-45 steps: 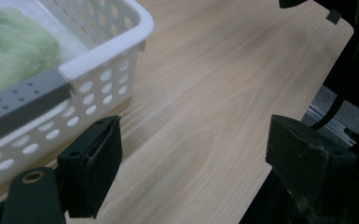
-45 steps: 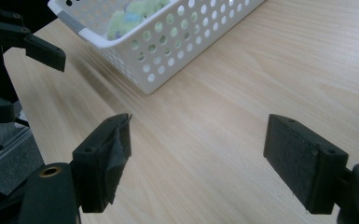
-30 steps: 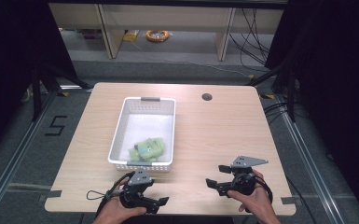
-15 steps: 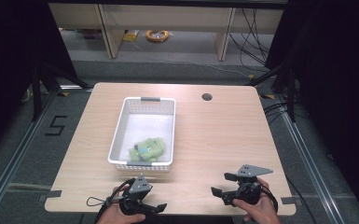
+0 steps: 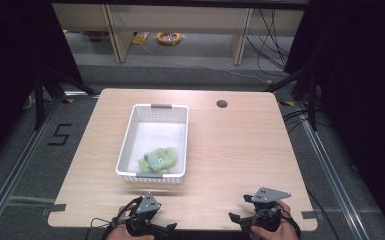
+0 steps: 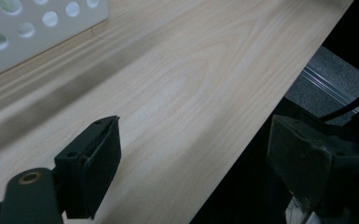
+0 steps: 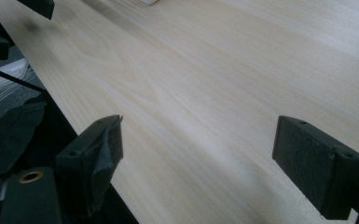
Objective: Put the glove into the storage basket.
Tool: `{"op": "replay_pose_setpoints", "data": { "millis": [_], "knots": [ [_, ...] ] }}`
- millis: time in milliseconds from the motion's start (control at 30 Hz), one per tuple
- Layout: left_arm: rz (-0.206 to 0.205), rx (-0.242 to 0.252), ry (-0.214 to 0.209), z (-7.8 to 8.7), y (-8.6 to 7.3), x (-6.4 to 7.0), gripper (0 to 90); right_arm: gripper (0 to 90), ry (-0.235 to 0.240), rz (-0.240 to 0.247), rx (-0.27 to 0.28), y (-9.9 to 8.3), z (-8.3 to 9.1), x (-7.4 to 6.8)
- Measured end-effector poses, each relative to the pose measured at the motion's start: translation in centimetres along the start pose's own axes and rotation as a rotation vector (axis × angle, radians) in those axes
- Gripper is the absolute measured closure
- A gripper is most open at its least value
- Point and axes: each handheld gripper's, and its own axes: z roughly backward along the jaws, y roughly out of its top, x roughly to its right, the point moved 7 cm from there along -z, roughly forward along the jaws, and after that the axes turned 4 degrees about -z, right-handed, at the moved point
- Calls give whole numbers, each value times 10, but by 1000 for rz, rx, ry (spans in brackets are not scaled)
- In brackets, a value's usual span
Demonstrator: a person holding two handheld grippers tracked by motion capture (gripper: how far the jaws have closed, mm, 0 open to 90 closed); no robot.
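Here, a pale wooden table [image 5: 240,150]; at 11 o'clock from centre, a white perforated basket [image 5: 152,142] holding a green plush toy [image 5: 157,160] at its 6 o'clock end. At 7 o'clock, left gripper [image 6: 191,172], wide open, empty. At 5 o'clock, right gripper [image 7: 198,163], likewise gaping, empty.

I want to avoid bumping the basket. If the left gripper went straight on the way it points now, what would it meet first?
Probably nothing soon. The left gripper, jaws open and empty, looks along the table near its front edge. The basket lies off to one side of that line, so the way looks free, though depth is unclear.
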Motion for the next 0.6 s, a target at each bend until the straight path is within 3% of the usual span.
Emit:
{"op": "replay_pose_setpoints", "data": {
  "millis": [33,100,167,200,267,333,367,400,467,500,533,567,600],
  "knots": [
    [-20,-16,5,1,-1,-2,171,171,3,2,-1,-1,0,0],
    [-19,-15,7,1,-1,-2,172,171,-1,-32,-13,-3,1,-3],
    [-23,-21,0,1,-2,-2,172,171,11,-4,-7,-2,-1,0],
    [4,-12,1,0,-2,-1,172,171,1,2,-4,-2,-1,1],
    [2,-5,8,-1,-1,-2,172,171,-13,-29,-19,-3,0,-1],
    [1,-18,22,-1,-3,-3,172,171,-9,-20,-17,-3,-1,-1],
    [11,-10,9,0,-2,-2,172,171,-8,-22,-16,-3,-1,-1],
    [-18,-11,1,0,-2,-2,172,171,-12,-13,-14,-3,-1,0],
    [-16,-14,2,1,-2,-2,172,171,-15,-7,-15,-3,0,1],
    [-15,-7,2,0,-1,-2,172,171,16,12,-16,-3,-2,1],
    [19,2,5,-1,-1,-1,172,171,14,11,-16,-3,-1,2],
    [3,-11,24,0,-2,-4,172,171,-1,-14,-10,-3,-1,1],
    [4,-9,24,0,-2,-4,172,171,-7,-8,-10,-3,-1,3]
  ]
}}
